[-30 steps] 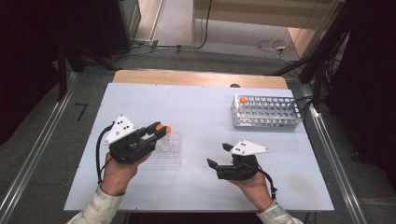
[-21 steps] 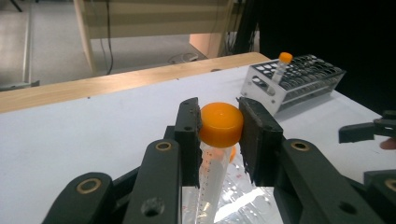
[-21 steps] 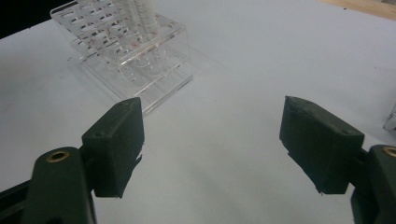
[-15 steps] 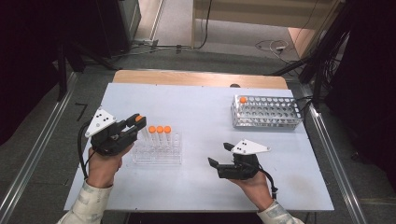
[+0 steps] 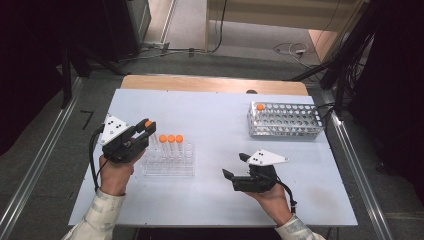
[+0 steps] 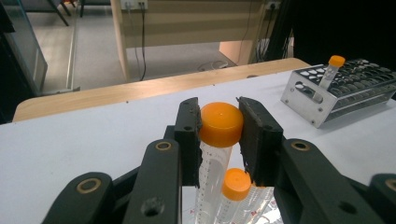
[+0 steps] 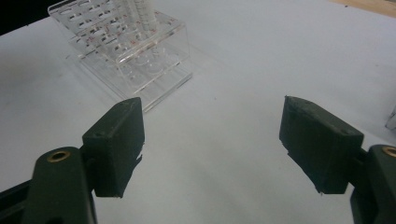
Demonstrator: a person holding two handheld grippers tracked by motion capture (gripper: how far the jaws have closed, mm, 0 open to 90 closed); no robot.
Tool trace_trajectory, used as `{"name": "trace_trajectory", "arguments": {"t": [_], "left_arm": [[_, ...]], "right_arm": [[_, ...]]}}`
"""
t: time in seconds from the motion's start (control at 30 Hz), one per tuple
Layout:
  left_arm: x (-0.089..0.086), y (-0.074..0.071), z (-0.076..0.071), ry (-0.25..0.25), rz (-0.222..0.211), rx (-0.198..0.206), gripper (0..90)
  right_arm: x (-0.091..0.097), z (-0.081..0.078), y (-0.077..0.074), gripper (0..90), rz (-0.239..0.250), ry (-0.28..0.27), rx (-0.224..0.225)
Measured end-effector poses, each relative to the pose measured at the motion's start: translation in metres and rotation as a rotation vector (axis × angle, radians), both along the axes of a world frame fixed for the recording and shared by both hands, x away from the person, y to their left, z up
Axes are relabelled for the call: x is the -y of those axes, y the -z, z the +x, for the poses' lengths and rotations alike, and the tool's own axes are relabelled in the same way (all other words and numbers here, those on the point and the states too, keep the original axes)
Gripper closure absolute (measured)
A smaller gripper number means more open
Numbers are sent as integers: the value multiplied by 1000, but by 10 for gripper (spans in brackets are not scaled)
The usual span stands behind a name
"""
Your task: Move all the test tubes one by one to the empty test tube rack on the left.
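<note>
- Where the left gripper (image 6: 219,133) is seen in its own view, its jaws are clenched on the orange cap of a tube (image 6: 220,125); the pads are pressed against the cap from both sides, and the clear graduated body hangs below them.
- In the high view the left gripper (image 5: 145,129) is held at the left end of the clear rack (image 5: 167,167), with the tube (image 5: 148,123) marked by its orange cap between the jaw tips.
- The right gripper (image 7: 212,140) is released: its jaws stand wide apart over bare table, and nothing is held between them.
- In the high view the right gripper (image 5: 235,167) is rested low on the table (image 5: 210,115), right of the clear rack and apart from it, jaws pointed left.
- Three capped tubes (image 5: 171,139) are stood upright in a row in the clear rack, just right of the left gripper.
- The clear rack (image 7: 135,51) is seen ahead and to the left in the right gripper view.
- A metal rack (image 5: 285,120) is placed at the far right of the table, well apart from both grippers.
- One capped tube (image 5: 260,107) is stood at the metal rack's far left corner; in the left gripper view it (image 6: 329,70) is seen tilted.
</note>
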State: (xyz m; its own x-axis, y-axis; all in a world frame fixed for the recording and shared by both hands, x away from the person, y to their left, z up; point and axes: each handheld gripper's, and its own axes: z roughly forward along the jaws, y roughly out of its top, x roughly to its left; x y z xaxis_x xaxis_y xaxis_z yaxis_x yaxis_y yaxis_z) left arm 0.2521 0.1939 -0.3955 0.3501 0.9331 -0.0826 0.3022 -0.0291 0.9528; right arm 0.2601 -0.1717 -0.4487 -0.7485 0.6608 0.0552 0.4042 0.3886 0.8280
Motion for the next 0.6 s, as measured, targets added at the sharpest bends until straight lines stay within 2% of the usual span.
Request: {"name": "trace_trajectory", "arguments": {"t": [0.23,0.4,0.6], "left_arm": [[-1,8,1,-3,-12,-8,696],[3,15,3,3,2,-25,695],[4,20,4,-1,-1,-37,693]], "right_arm": [[0,0,0,208,-4,-1,-2],[-1,0,1,208,-9,-1,-1],[0,0,1,209,-11,0,1]]}}
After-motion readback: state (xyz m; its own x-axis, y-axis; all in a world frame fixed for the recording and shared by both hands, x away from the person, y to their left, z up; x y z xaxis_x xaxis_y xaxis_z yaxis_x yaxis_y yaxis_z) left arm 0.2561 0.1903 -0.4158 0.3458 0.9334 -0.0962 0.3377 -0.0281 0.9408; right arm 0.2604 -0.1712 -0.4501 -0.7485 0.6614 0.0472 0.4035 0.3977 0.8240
